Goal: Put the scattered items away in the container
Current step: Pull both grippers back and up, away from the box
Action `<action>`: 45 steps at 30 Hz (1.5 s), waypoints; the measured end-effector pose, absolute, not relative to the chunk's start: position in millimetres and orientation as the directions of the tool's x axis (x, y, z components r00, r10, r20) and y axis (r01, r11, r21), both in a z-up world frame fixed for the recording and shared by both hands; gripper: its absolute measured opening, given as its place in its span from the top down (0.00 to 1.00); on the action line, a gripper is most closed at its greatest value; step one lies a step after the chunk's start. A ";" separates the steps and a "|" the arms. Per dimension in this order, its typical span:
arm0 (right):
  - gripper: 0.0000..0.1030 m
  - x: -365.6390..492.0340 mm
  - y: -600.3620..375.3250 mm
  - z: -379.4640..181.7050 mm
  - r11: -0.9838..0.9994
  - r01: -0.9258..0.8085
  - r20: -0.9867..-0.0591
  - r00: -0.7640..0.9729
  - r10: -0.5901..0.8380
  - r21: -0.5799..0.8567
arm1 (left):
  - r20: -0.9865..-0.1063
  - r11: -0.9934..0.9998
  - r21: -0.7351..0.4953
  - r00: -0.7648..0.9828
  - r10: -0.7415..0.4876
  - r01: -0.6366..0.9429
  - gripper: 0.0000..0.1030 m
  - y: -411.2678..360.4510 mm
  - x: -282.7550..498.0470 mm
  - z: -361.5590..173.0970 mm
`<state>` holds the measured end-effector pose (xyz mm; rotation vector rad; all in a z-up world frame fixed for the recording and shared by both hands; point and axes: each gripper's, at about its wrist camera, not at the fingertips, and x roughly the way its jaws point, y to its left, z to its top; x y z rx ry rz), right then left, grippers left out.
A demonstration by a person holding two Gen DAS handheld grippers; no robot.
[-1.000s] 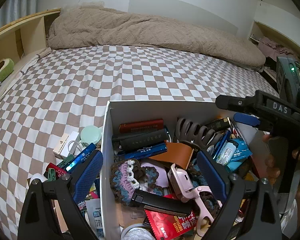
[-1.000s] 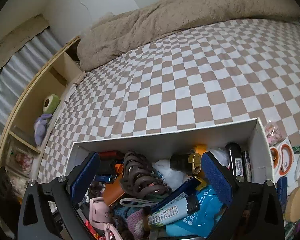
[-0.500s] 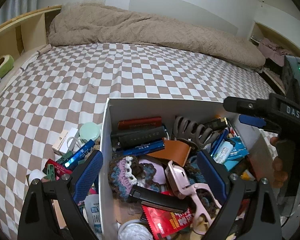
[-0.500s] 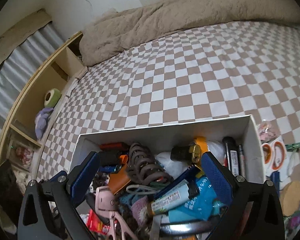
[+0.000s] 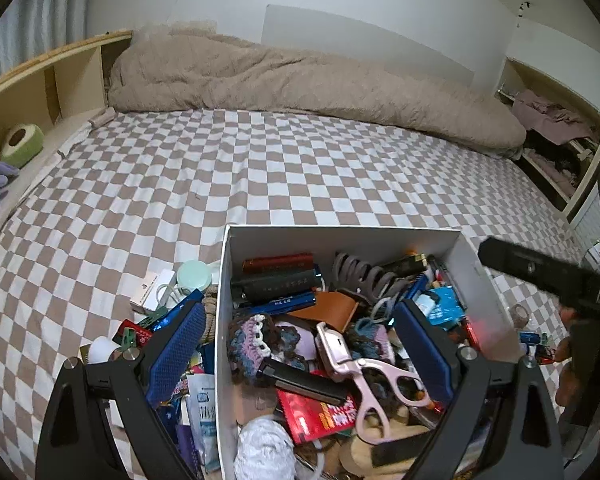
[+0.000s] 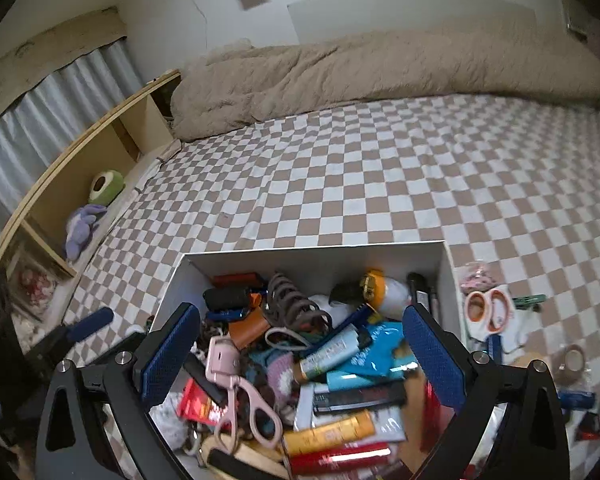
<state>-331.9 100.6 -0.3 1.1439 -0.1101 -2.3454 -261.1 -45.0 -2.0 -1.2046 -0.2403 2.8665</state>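
Observation:
A white box [image 5: 340, 236] crammed with small items stands on the checkered bed; a pink eyelash curler [image 5: 360, 364] and a brown hair claw [image 5: 360, 276] lie on top. My left gripper [image 5: 300, 332] is open and holds nothing. It straddles the box's left wall, one finger over the loose items outside: a mint round case [image 5: 194, 274], a white charger [image 5: 152, 286] and a red packet [image 5: 136, 332]. My right gripper [image 6: 300, 328] hangs open and unloaded above the box [image 6: 312, 250]. Orange-handled scissors [image 6: 486, 310], a tape roll [image 6: 574, 360] and a green clip [image 6: 528, 301] lie right of the box.
A beige duvet [image 5: 300, 84] is bunched along the far side of the bed. A wooden shelf [image 6: 84, 160] with a green plush [image 6: 106, 187] and a purple plush [image 6: 82, 228] runs along the left. A hand [image 5: 564, 354] grips the right tool's handle.
Both grippers have drawn back and tilted up, so the box sits lower in each view and more wall shows. Neither gripper has taken anything; both remain open.

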 end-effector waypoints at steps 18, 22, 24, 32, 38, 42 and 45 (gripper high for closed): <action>0.00 -260.5 136.7 45.2 -0.869 0.450 -0.628 -0.620 -0.470 0.207 | -0.647 -0.993 -0.115 -0.759 0.071 0.005 0.00 -14.4 -199.1 46.7; 0.00 -244.3 147.7 52.6 -0.866 0.449 -0.606 -0.632 -0.483 0.221 | -0.644 -0.991 -0.131 -0.763 0.064 0.028 0.00 -15.2 -185.0 49.8; 0.00 -235.3 152.8 55.2 -0.867 0.450 -0.598 -0.641 -0.481 0.214 | -0.642 -0.989 -0.143 -0.764 0.064 0.037 0.00 -16.3 -178.2 50.6; 0.00 -205.2 168.5 56.4 -0.880 0.453 -0.580 -0.683 -0.444 0.141 | -0.631 -0.991 -0.133 -0.773 0.066 0.024 0.00 -9.9 -147.4 54.0; 0.00 -193.6 180.6 50.5 -0.888 0.444 -0.576 -0.697 -0.428 0.121 | -0.618 -0.991 -0.130 -0.783 0.068 0.017 0.00 -3.4 -127.5 57.7; 0.00 -186.3 186.3 47.0 -0.893 0.435 -0.573 -0.706 -0.416 0.113 | -0.621 -0.993 -0.118 -0.781 0.064 0.013 0.00 1.7 -118.6 54.0; 0.00 -180.0 188.5 43.4 -0.894 0.437 -0.576 -0.706 -0.412 0.104 | -0.628 -0.992 -0.123 -0.775 0.071 0.008 0.00 3.5 -113.9 50.0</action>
